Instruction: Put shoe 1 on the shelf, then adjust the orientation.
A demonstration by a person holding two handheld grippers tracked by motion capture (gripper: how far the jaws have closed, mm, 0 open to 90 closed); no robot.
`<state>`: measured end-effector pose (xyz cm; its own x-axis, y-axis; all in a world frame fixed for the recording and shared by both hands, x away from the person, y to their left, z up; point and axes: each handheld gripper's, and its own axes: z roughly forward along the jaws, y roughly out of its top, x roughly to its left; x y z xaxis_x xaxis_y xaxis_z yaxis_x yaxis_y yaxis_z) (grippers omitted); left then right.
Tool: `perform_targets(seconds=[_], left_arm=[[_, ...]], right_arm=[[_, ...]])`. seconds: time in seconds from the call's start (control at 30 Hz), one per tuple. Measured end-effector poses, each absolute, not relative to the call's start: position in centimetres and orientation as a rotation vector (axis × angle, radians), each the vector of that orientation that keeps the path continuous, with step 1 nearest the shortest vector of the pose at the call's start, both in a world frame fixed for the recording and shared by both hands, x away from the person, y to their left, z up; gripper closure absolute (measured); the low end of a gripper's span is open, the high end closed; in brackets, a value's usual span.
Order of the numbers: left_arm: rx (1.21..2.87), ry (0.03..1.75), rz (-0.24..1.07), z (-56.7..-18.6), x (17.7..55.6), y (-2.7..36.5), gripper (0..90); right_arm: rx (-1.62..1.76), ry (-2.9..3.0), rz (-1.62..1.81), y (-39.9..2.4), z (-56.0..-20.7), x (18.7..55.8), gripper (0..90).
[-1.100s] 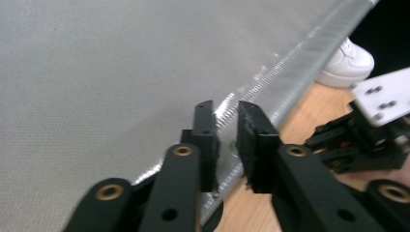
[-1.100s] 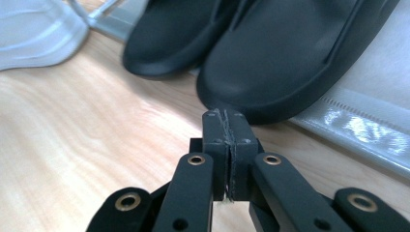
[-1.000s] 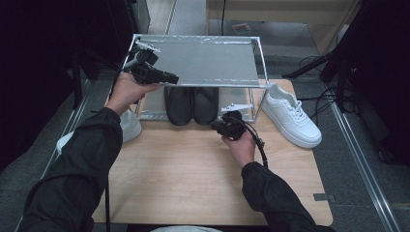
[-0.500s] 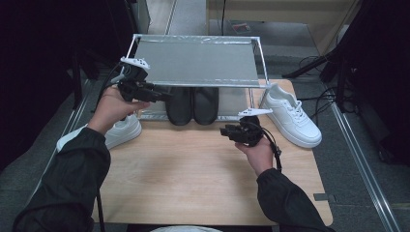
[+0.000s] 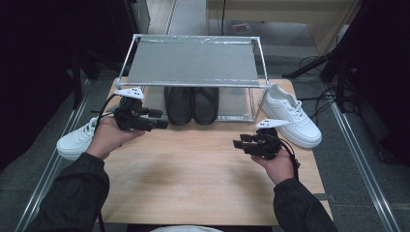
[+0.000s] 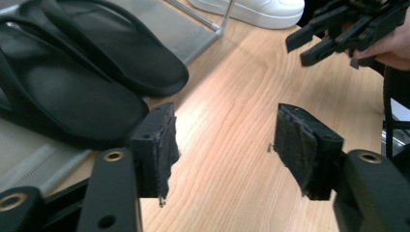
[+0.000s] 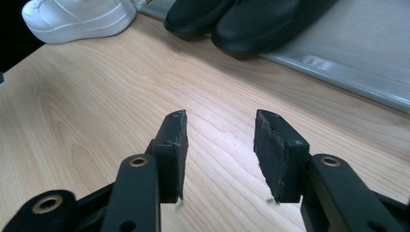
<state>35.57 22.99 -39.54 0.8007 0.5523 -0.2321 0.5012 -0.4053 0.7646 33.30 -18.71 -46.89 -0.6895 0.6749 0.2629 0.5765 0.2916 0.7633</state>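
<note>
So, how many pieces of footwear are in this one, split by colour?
White sneakers: 2, left sneaker and right sneaker, each on the table beside the rack.
Black slippers: 2, left slipper and right slipper, side by side on the rack's lower shelf.
Total: 4

The person wears dark long sleeves (image 5: 72, 193) reaching to the wrists. Each hand carries a black gripper: the left gripper (image 5: 159, 119) and the right gripper (image 5: 239, 141) both bear a pale three-cornered plate on top and trail a black cable. Their black jaws carry rough dark pads (image 6: 167, 145), with brass-ringed screw holes (image 7: 139, 161) set in the arms
</note>
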Motion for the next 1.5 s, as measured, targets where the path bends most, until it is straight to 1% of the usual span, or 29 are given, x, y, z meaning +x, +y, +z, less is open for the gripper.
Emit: perform_targets(seconds=[0.1,0.2,0.37,0.5,0.57,0.73,0.9,1.1,1.17,1.5], left_arm=[[2.037,0.789,0.061,-40.6,35.3,23.6,38.8],[2.083,0.792,0.07,-41.2,35.0,23.9,39.4],[2.053,0.824,0.046,-42.2,34.7,25.2,41.8],[2.026,0.864,0.024,-42.9,34.9,26.5,40.4],[2.021,0.883,0.027,-43.0,34.9,26.9,39.7],[2.023,0.894,0.052,-43.1,34.5,28.0,45.1],[1.996,0.928,0.045,-43.2,34.2,28.8,43.4],[1.985,0.95,0.065,-43.4,33.7,30.1,45.9],[1.988,0.974,0.05,-43.5,33.6,30.7,45.9],[1.965,1.037,0.119,-43.6,32.8,33.6,44.9]], right_arm=[[1.166,2.433,1.353,-19.3,-46.8,32.9,56.9],[1.178,2.436,1.362,-20.1,-47.2,32.6,55.7],[1.191,2.448,1.355,-20.1,-47.6,32.7,52.5],[1.185,2.454,1.355,-19.7,-47.6,33.1,52.3],[1.173,2.458,1.354,-19.6,-47.5,33.1,52.4],[1.163,2.458,1.367,-19.4,-47.3,33.3,52.2],[1.157,2.476,1.359,-19.0,-47.4,33.6,52.1],[1.145,2.489,1.363,-18.5,-47.4,34.1,52.1],[1.127,2.504,1.345,-18.3,-47.5,34.5,52.2],[1.091,2.533,1.341,-17.1,-47.7,35.0,52.0]])
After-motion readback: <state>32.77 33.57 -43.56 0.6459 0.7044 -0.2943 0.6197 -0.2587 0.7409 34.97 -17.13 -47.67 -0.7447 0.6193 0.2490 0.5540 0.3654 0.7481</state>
